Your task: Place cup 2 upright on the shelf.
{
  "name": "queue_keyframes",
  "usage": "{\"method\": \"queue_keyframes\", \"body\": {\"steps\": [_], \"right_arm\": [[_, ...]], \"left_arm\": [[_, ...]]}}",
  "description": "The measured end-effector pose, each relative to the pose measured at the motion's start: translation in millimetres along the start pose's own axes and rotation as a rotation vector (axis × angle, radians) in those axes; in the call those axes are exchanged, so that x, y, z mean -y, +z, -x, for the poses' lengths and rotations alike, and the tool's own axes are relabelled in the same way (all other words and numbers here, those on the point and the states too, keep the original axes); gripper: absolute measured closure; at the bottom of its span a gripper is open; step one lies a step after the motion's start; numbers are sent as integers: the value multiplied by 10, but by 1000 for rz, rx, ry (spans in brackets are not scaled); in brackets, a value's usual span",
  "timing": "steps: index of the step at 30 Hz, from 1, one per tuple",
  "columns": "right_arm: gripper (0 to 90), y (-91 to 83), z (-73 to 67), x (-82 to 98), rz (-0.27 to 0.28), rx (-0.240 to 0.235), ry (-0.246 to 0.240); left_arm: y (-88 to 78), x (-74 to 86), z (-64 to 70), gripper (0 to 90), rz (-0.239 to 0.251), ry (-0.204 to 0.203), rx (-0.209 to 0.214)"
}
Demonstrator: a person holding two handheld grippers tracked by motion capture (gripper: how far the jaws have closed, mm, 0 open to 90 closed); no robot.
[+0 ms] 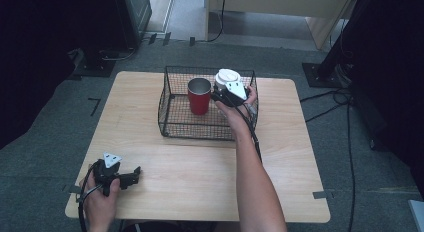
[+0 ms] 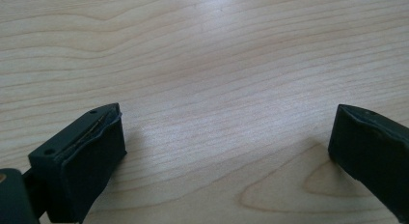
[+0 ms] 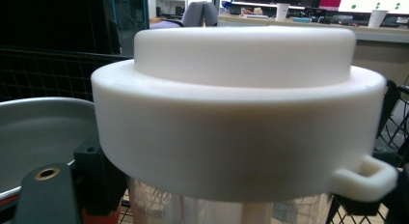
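Wooden table (image 1: pixel 200 167) carries the wire basket (image 1: pixel 170 99), which corrals the red cup (image 1: pixel 199 98) and a white-lidded jar (image 1: pixel 226 78) just beside it; right gripper (image 1: pixel 220 96) clamps the jar's clear body under the lid, likely for seating or lifting; left gripper (image 1: pixel 131 176) parked at the near edge, jaws apart, empty.

Even overhead light on the wooden table (image 1: pixel 200 167), no glare; room corners go near black. High view soft, low res. Left gripper view: pale sheen on the grain, faint shadows under the jaws, which blur up close. Right gripper view: white lid (image 3: pixel 236 113) v. close, soft-edged; bright screens behind, out of focus.
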State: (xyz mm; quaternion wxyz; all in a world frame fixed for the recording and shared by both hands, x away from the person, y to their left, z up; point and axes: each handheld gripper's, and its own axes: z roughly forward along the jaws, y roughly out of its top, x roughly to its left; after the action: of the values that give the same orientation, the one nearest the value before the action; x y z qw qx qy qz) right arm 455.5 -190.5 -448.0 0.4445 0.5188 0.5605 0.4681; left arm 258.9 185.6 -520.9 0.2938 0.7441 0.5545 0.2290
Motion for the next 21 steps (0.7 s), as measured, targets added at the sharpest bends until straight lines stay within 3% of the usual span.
{"method": "queue_keyframes", "body": {"steps": [5,12,21], "right_arm": [[158,-6,-8,14,-45,24,-4],[156,-80,-6,-4,-79,20,31],[106,-159,-18,17,-79,24,64]], "left_arm": [[0,0,1,0,0,-1,0],[0,0,0,0,0,0,0],[0,0,0,0,0,0,0]]}}
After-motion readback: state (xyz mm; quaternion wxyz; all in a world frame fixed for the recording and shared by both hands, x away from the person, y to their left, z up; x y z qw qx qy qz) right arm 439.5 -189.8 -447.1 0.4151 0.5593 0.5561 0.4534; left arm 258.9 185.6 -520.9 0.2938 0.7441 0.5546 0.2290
